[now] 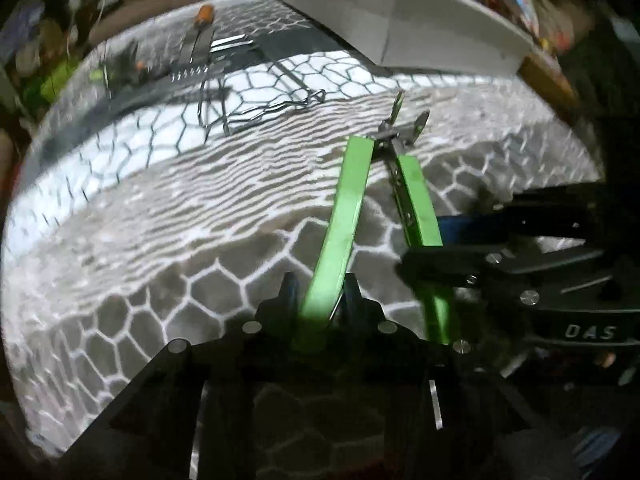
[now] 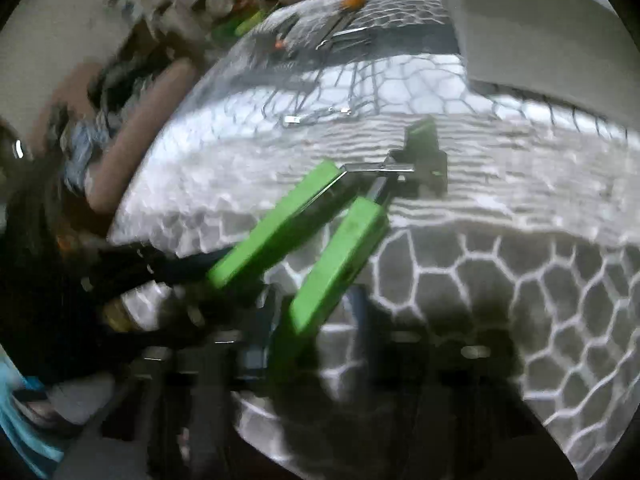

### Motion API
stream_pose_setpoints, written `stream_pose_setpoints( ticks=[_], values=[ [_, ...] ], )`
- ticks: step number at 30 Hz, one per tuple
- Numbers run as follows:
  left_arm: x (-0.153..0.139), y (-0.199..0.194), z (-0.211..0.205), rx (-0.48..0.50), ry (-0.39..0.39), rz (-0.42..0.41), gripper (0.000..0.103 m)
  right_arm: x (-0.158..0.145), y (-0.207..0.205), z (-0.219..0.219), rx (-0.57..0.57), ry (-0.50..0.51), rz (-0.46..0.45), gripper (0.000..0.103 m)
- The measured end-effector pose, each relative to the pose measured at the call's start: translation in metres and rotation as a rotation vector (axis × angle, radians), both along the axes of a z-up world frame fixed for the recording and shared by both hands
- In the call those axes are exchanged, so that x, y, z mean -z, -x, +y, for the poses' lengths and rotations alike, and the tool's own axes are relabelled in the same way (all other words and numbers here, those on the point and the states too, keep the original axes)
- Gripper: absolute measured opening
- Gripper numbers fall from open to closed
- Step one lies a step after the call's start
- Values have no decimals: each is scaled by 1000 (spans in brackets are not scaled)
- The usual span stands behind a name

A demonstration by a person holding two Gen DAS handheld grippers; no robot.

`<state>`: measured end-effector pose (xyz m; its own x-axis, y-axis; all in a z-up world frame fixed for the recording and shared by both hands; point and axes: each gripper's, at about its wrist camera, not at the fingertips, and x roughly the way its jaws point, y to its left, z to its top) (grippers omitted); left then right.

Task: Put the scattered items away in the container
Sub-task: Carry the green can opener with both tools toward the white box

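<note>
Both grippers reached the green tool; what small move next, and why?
Probably swing the handles together: left gripper and right gripper each seem clamped on one handle of the pliers, which lie splayed open; closed, they'd carry easier to the white box.

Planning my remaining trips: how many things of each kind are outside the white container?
Green-handled tool: 1
Orange-handled screwdriver: 1
Wire-frame piece: 1
Total: 3, plus blurred metal bits I cannot count.

L gripper clamped on one green handle of folding tool; R gripper on other handle. White container behind. Orange-handled tool far left on honeycomb cloth.
</note>
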<state>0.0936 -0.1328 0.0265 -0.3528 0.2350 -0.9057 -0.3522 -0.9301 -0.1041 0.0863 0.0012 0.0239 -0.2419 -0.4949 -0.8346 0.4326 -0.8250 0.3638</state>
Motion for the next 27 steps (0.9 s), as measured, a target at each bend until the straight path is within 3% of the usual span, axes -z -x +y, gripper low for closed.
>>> stream_pose_setpoints(
  ticks=[4, 5, 6, 8, 12, 15, 21, 27],
  values=[
    [-9, -5, -1, -6, -64, -27, 19, -15, 8, 26, -27, -9, -15, 20],
    [-10, -7, 2, -13, -44, -37, 19, -18, 8, 30, -25, -45, 1, 19],
    [-10, -7, 4, -11, -37, -58, 20, -22, 9, 36, -20, -146, 56, 13],
    [-12, -10, 7, -14, -56, -83, 27, -20, 13, 46, -10, -191, 42, 15],
    [-26, -7, -8, -83, -203, -77, 48, -20, 18, 86, 129, 54, -63, 17],
    [-43, 0, -38, -173, -336, -59, 49, -20, 10, 86, 125, 104, -74, 21],
    [-55, 3, -82, -263, -258, -4, 49, -17, 5, 76, 136, 174, -97, 32],
    [-44, -7, -57, -167, -143, 25, 49, -16, 4, 57, 133, 186, -104, 38]
  ],
)
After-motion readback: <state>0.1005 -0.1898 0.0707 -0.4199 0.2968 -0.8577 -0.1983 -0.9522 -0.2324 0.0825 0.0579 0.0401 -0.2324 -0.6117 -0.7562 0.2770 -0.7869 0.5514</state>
